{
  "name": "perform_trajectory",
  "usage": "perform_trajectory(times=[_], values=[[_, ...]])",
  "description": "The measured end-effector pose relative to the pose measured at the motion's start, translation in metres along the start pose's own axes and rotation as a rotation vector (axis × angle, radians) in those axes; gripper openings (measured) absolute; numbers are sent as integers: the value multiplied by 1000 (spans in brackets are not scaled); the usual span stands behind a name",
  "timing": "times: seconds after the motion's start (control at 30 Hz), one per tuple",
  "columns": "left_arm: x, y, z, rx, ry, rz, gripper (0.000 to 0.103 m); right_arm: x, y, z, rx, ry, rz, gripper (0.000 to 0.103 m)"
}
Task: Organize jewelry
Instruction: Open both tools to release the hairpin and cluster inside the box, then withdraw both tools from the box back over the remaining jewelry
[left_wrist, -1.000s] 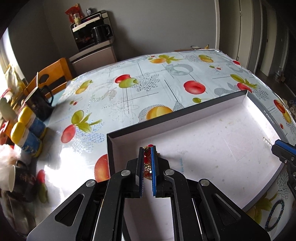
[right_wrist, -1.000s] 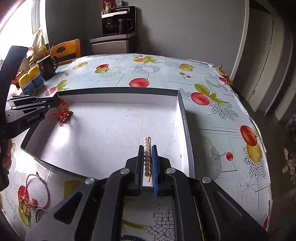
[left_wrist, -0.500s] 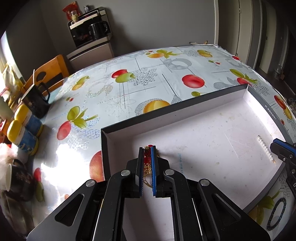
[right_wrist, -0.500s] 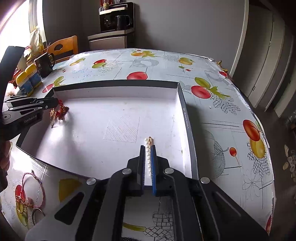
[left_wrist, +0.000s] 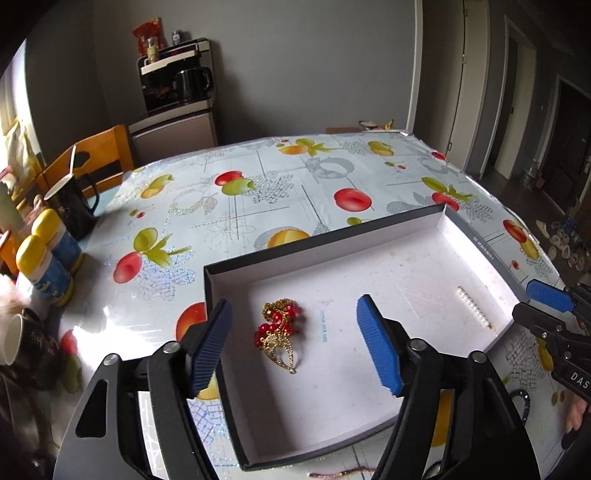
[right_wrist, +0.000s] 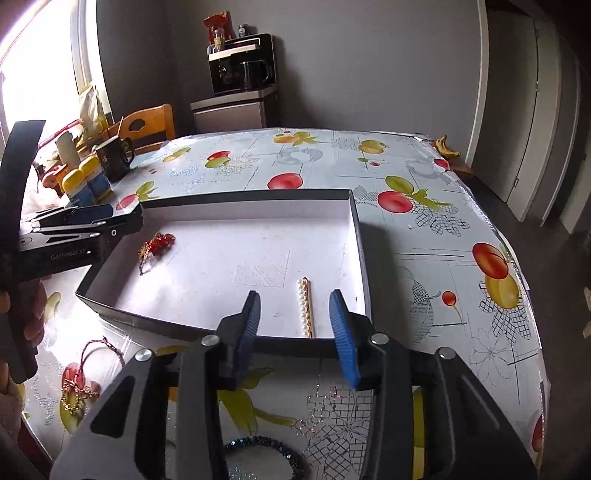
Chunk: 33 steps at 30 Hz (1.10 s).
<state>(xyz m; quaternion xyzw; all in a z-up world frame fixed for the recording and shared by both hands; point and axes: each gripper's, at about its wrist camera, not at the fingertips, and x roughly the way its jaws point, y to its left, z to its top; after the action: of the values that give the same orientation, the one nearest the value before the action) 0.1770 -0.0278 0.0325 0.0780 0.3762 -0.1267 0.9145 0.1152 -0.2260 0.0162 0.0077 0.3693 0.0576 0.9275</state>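
Observation:
A shallow box (left_wrist: 321, 236) (right_wrist: 243, 195) with a white floor and dark walls lies on the table. A red-bead and gold ornament (left_wrist: 279, 332) (right_wrist: 155, 245) lies in its left part. A pearl hair clip (left_wrist: 474, 306) (right_wrist: 306, 306) lies near its right wall. My left gripper (left_wrist: 295, 347) is open and empty, above the ornament. My right gripper (right_wrist: 295, 332) is open and empty, above the box's near wall, just behind the clip.
More jewelry lies on the fruit-print tablecloth outside the box: a red cord with gold chain (right_wrist: 79, 376) and a dark beaded bracelet (right_wrist: 266, 454) (left_wrist: 524, 402). Mugs (left_wrist: 74, 206) and yellow-capped jars (left_wrist: 44, 269) stand at the left edge. A wooden chair (left_wrist: 96, 158) stands behind.
Both grippers have opened. The left one let go of the red and gold ornament, the right one let go of the pearl clip; both pieces now lie on the box floor.

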Motion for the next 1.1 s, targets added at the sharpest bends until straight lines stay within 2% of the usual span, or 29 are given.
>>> perform_trajectory(times=[0.03, 0.1, 0.2, 0.37, 0.6, 0.87, 0.97, 1.1], values=[[-7, -1, -2, 3, -15, -3, 79, -6, -2, 0, 6, -11, 1, 55], [-20, -3, -7, 8, -37, -19, 86, -19, -8, -1, 15, -44, -9, 82], [-34, -8, -16, 26, -53, -20, 90, -34, -13, -5, 9, -82, -45, 98], [-56, -13, -34, 29, -80, -32, 94, -50, -24, -18, 47, -101, -59, 97], [-88, -19, -74, 51, -122, -33, 96, -63, -27, -50, 65, -82, -41, 97], [-103, -2, -127, 51, -67, -36, 96, -70, -16, -80, 20, -57, -21, 97], [-106, 1, -146, 67, -51, -11, 96, -69, -10, -86, 6, -44, -8, 97], [-105, 1, -167, 85, -6, -55, 96, -66, -3, -94, 3, -25, 12, 97]])
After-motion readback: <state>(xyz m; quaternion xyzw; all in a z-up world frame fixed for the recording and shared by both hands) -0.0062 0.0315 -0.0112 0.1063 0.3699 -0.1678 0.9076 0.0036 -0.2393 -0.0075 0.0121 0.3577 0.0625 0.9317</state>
